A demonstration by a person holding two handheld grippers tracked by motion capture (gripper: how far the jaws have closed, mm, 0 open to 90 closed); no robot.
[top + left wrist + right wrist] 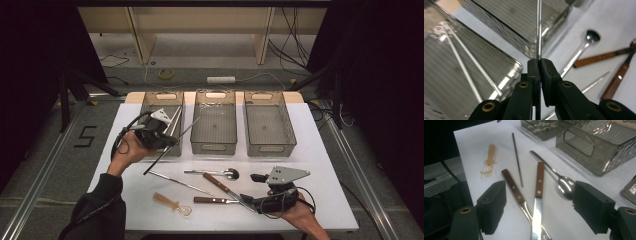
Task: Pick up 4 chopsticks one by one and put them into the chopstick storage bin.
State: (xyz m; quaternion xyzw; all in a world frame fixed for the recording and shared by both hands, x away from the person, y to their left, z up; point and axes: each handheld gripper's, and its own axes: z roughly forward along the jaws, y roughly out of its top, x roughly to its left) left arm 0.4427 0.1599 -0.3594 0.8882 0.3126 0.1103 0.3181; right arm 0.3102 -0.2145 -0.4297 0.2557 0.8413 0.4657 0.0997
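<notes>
You have three smoked translucent plastic bins in a row at the far side of the white table: the left bin holds thin metal rods, the middle bin and right bin sit just beside it. Nearer you lie a shiny metal spoon, two wooden-handled table knives crossed at the blades, one slim metal rod and a small amber plastic spoon. On the floor beyond the table you can see a white power strip and a roll of yellow tape.
</notes>
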